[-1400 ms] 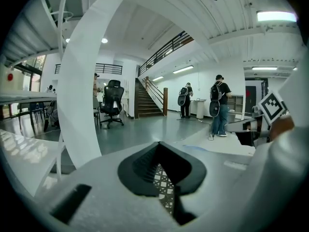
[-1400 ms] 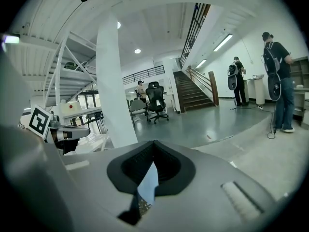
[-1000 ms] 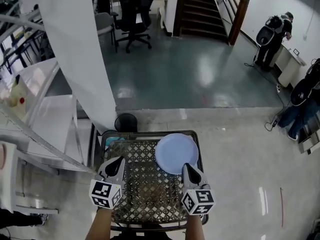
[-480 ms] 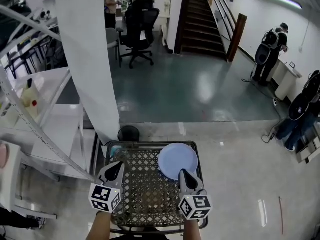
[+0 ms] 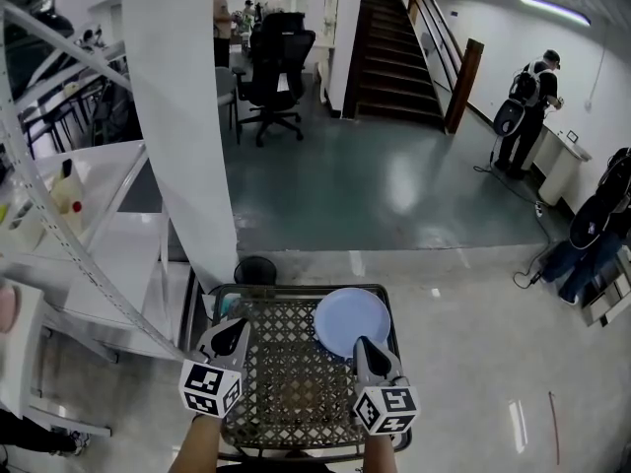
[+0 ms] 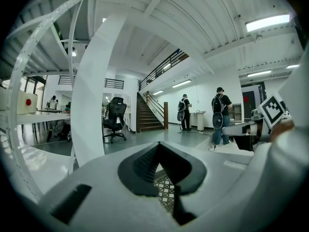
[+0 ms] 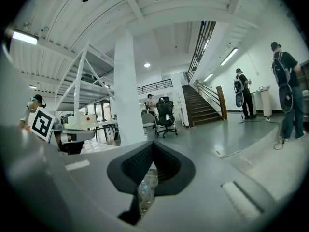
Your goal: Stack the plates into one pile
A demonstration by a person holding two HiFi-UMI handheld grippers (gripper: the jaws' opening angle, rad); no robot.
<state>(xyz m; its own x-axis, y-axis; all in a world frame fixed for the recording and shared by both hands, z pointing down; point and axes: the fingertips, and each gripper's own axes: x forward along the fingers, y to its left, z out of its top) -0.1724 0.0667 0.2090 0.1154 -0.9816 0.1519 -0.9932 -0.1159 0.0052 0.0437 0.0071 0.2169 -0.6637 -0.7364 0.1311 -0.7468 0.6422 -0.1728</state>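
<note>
Small dark lattice-top desk (image 5: 286, 372) with a raised rim, standing on pale polished floor (image 5: 463, 363). Beyond the desk's far edge the floor turns dark and glossy and stays open up to an office chair (image 5: 279, 62) and a staircase (image 5: 394, 47). A person with a backpack (image 5: 527, 106) stands well off to the desk's far right. A white column (image 5: 192, 126) rises just past the desk's far-left corner, with a round black object (image 5: 255, 269) at its foot, touching or nearly touching the far rim. White shelving (image 5: 89, 254) crowds the desk's left side, and the right side is open floor. One light blue plate (image 5: 352, 321) lies flat in the desk's far-right corner, close to the rim on both sides. There is a teal scrap in the far-left corner, and I can't tell what it is. The rest of the lattice is bare. The left tongs (image 5: 235, 327) hang over the near-left part of the desk, fully closed with nothing gripped. The right tongs (image 5: 363, 345) hang over the near-right part, tip at the plate's near edge, also closed and empty. Their own views show only lattice below the pads. Versus a second ago, the desk sits lower in the head view, more of the room shows beyond it, and the column looks larger. The plate is in the same corner, and both tongs are still closed.
</note>
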